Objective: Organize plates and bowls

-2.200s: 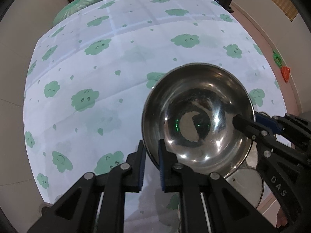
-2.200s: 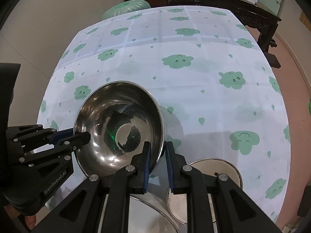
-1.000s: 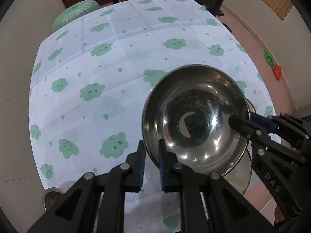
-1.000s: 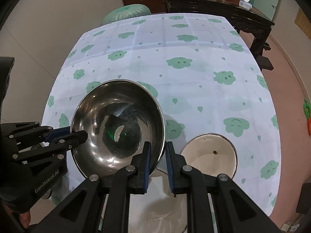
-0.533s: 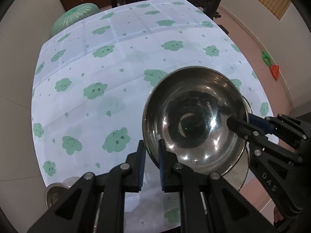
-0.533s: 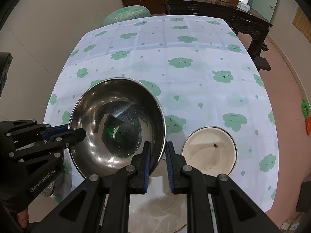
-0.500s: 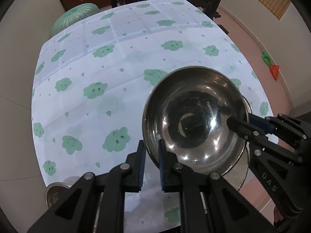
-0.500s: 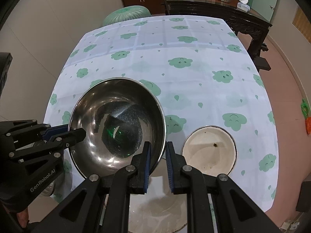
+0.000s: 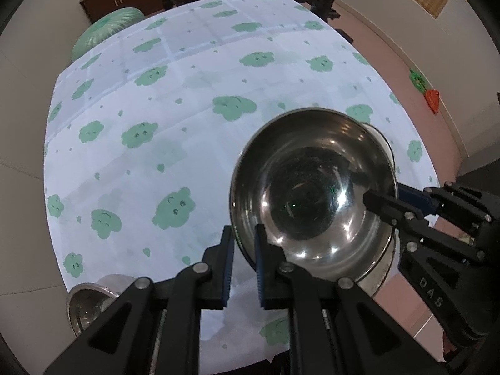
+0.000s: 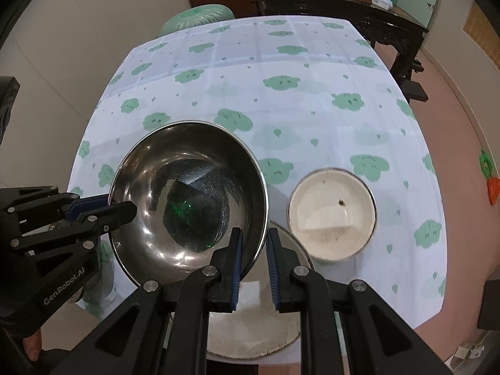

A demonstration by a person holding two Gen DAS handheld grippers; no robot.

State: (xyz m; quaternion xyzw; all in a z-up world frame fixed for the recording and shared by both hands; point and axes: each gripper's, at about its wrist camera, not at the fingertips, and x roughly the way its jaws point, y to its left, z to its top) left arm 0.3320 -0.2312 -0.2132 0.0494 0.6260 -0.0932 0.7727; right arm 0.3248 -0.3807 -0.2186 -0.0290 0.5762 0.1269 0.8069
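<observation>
A large shiny steel bowl (image 9: pixel 312 187) (image 10: pixel 187 193) hangs above the near edge of the table, held by its rim from two sides. My left gripper (image 9: pixel 242 240) is shut on the rim nearest its camera, and shows in the right wrist view as the left gripper (image 10: pixel 115 207) at the bowl's left side. My right gripper (image 10: pixel 253 245) is shut on the opposite rim, and appears as the right gripper (image 9: pixel 386 196) in the left wrist view. Right of the steel bowl a white enamel bowl (image 10: pixel 331 215) rests on the table. A large pale plate (image 10: pixel 259 312) lies under the right gripper.
The table (image 10: pixel 297 62) wears a white cloth printed with green clouds. A small steel bowl (image 9: pixel 90 300) stands at its near left corner. A green round stool (image 10: pixel 200 15) and a dark wooden table (image 10: pixel 343 9) stand beyond the far end. Pink floor runs along the right.
Both grippers have carried the steel bowl back toward the near edge and a little higher. More of the table shows now. The small steel bowl has come further into view at lower left.
</observation>
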